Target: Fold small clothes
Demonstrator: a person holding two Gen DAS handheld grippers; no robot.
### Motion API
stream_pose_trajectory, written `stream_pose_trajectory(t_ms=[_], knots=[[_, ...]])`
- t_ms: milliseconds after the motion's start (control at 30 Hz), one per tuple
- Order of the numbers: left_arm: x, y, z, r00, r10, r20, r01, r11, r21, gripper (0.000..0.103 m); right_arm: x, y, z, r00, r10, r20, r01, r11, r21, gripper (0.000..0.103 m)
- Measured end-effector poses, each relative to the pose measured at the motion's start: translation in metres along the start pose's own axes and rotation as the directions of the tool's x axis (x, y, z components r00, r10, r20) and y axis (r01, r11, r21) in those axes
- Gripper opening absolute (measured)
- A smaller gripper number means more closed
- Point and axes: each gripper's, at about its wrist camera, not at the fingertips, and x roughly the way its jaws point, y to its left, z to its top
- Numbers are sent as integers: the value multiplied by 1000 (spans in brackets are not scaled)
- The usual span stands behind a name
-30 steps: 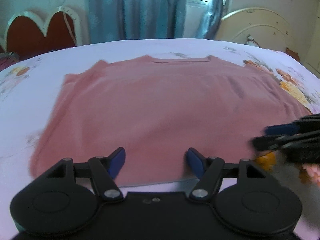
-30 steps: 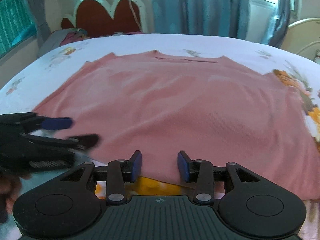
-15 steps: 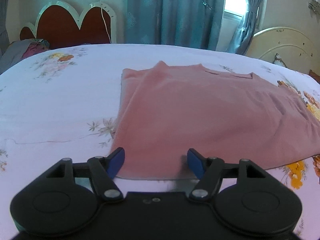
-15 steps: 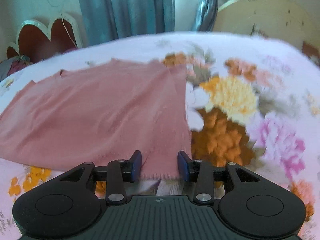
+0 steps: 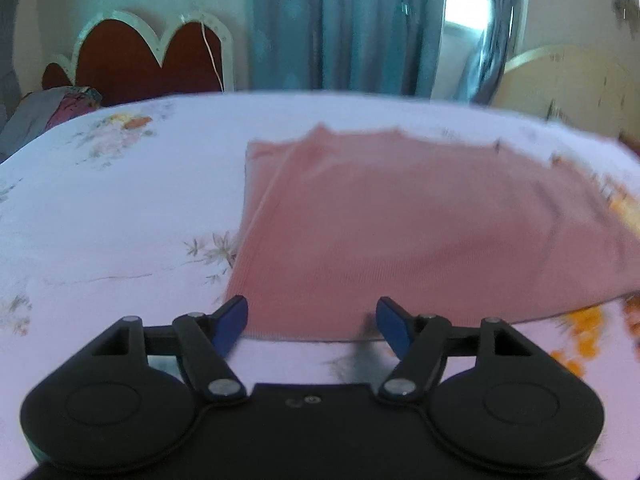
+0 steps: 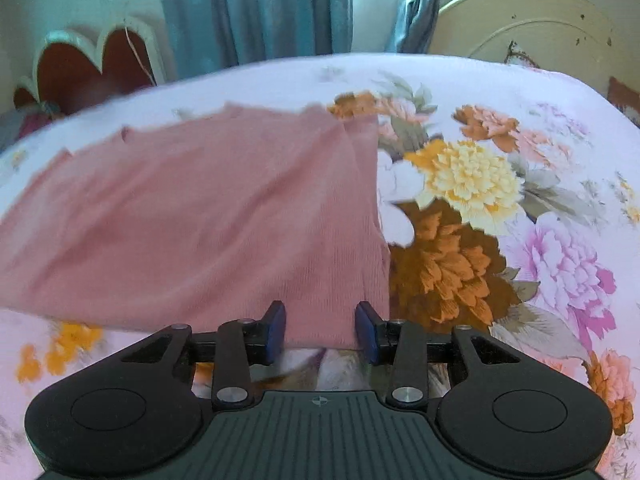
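**On the bed: both grippers spread wide at the shirt's near hem corners**

Ahead of both grippers we see a pink shirt (image 5: 400,240) lying flat on a floral bedsheet (image 5: 100,220). The neckline is at the far end and the hem is nearest us.

Left gripper (image 5: 312,320):
- Jaws spread wide, nothing between the blue pads (image 5: 230,322).
- The shirt's near-left hem corner sits right in front of the left pad. We can't tell whether pad and cloth touch.
- The hem edge runs across the gap between the fingers.
- The shirt extends forward and to the right of the gripper. Its left side shows a folded-in strip, probably a sleeve.
- The frame is motion-blurred on the right.

Right gripper (image 6: 320,330):
- Jaws also apart, narrower than the left, gripping nothing.
- The shirt's (image 6: 200,220) near-right hem corner lies in the gap between the pads (image 6: 276,330), with the cloth edge just in front of them. Contact is unclear.
- The shirt spreads forward and to the left. The sheet's (image 6: 500,220) big flower print of orange, yellow and pink is forward-right.

Background, far ahead of both grippers:
- Blue curtains (image 5: 328,28).
- A red scalloped headboard (image 5: 140,56) to the front-left.
- A cream curved headboard (image 6: 520,28) to the front-right.
- A heap of grey and pink cloth (image 5: 52,108) at the far left edge of the bed.
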Motion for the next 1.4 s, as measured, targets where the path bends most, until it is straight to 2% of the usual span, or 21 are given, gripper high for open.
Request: stream_pose_trajectory(t_ms=[67, 100, 133, 167, 200, 267, 333, 400, 467, 567, 800, 867, 933, 967, 1033, 1100, 1167, 1233, 1267, 1400], knots=[[-12, 8, -10, 999, -44, 7, 45, 992, -115, 66, -8, 3, 1, 1000, 18, 22, -18, 1000, 0, 40], [-12, 13, -14, 997, -75, 0, 74, 979, -189, 62, -13, 5, 1, 998, 45, 37, -45, 999, 6, 40], [-8, 20, -21, 992, -127, -11, 119, 951, -287, 47, -16, 6, 1, 995, 80, 52, -81, 997, 13, 40], [-1, 27, -26, 987, -163, -16, 146, 920, -363, 44, -16, 9, 3, 991, 117, 58, -118, 993, 17, 17], [3, 32, -30, 985, -170, 6, 157, 892, -424, 44, -15, 13, 6, 988, 143, 52, -144, 989, 26, 1], [13, 43, -30, 981, -180, 64, 188, 839, -510, 44, -13, 26, 11, 984, 172, 51, -173, 985, 17, 1], [29, 55, -29, 974, -190, 122, 225, 769, -599, 44, -9, 42, 19, 978, 202, 52, -203, 979, 0, 1], [44, 63, -27, 968, -188, 168, 252, 720, -647, 44, -2, 60, 30, 973, 225, 51, -225, 974, -7, 1], [56, 66, -22, 964, -177, 197, 264, 697, -667, 42, 12, 74, 42, 968, 245, 49, -245, 969, -15, 1], [73, 70, -13, 963, -162, 213, 266, 677, -686, 35, 39, 100, 62, 963, 267, 37, -266, 963, -31, 1], [98, 75, 7, 971, -171, 170, 241, 647, -724, 11, 99, 141, 86, 953, 301, -7, -301, 953, -36, 1], [94, 79, 9, 967, -175, 187, 256, 633, -731, 8, 107, 149, 86, 947, 321, -17, -322, 946, -48, 1], [78, 78, 11, 947, -183, 265, 319, 634, -704, 8, 124, 155, 78, 955, 284, -89, -291, 953, -83, 1], [75, 76, 12, 949, -177, 261, 312, 648, -695, 8, 127, 154, 76, 955, 285, -78, -291, 953, -88, 0], [90, 79, 7, 967, -187, 175, 255, 636, -728, 8, 129, 152, 78, 954, 289, -81, -294, 953, -69, 0], [93, 79, 6, 966, -191, 173, 256, 629, -734, 8, 131, 152, 77, 953, 291, -80, -297, 952, -76, 0], [85, 71, 13, 965, -183, 187, 262, 664, -701, 8, 132, 148, 77, 951, 300, -78, -305, 949, -72, 0], [71, 58, 26, 952, -189, 240, 302, 698, -649, 8, 134, 146, 77, 948, 309, -79, -315, 947, -67, 0], [63, 47, 36, 946, -197, 258, 318, 727, -609, 8, 134, 147, 77, 947, 312, -82, -318, 946, -71, 0], [43, -4, 74, 924, -267, 275, 369, 812, -452, 8, 120, 128, 85, 929, 365, -53, -366, 930, -9, 0]])
